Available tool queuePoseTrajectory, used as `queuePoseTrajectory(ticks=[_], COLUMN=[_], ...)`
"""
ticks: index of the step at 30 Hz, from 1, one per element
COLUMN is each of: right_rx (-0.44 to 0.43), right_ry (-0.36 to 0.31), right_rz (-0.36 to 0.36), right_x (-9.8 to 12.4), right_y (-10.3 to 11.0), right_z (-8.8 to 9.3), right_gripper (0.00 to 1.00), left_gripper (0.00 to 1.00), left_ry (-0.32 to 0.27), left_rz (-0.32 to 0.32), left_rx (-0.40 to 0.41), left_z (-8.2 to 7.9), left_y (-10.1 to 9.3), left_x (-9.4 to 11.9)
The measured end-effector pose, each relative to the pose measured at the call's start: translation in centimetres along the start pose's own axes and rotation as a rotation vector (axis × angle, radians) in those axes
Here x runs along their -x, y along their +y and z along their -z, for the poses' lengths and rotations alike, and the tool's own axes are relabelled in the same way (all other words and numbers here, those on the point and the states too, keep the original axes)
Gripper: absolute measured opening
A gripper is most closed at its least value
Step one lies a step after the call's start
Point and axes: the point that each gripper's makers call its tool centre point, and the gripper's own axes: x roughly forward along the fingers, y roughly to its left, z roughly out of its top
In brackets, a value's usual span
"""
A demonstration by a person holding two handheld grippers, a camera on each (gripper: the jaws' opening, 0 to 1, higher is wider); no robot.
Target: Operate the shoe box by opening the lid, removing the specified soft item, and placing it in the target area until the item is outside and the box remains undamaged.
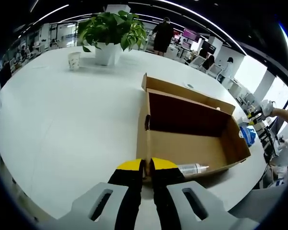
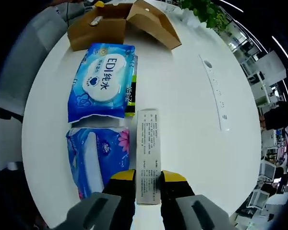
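The brown cardboard shoe box (image 1: pixel 192 143) lies open on the white table, its lid (image 1: pixel 182 91) folded back and its floor bare. My left gripper (image 1: pixel 147 167) is shut on the box's near corner wall. A small clear bottle (image 1: pixel 192 168) lies against the box's near side. In the right gripper view the shoe box (image 2: pixel 98 28) sits far off at the top. My right gripper (image 2: pixel 149 179) is shut on the near end of a long white printed carton (image 2: pixel 149 148) lying flat on the table. A blue EDI wipes pack (image 2: pixel 103 79) and a blue flowered soft pack (image 2: pixel 98 158) lie left of the carton.
A potted plant (image 1: pixel 113 31) and a paper cup (image 1: pixel 74 60) stand at the table's far side, with people beyond. A white strip (image 2: pixel 216 91) lies right of the carton. A green-edged item (image 2: pixel 131 91) peeks from under the EDI pack. A grey sleeve (image 2: pixel 38 33) is near the box.
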Motion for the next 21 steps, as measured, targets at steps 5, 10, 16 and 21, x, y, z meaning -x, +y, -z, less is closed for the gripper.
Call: queuePoseTrajectory(ticks=[5, 10, 16, 21], right_rx=[0.007, 0.015, 0.023, 0.026], right_ry=[0.015, 0.014, 0.025, 0.021], right_rz=[-0.004, -0.006, -0.008, -0.009], right_x=[-0.3, -0.5, -0.8, -0.8], right_y=[-0.2, -0.3, -0.3, -0.2], right_z=[0.7, 0.9, 1.4, 1.4], right_gripper=[0.15, 0.15, 0.15, 0.15], left_gripper=[0.04, 0.04, 0.04, 0.04], left_ry=[-0.002, -0.001, -0.003, -0.003], left_rz=[-0.001, -0.002, -0.002, -0.004], left_rx=[-0.002, -0.003, -0.003, -0.006], left_z=[0.0, 0.0, 0.0, 0.0], left_y=[0.0, 0.0, 0.0, 0.0], left_x=[0.0, -0.1, 0.0, 0.0])
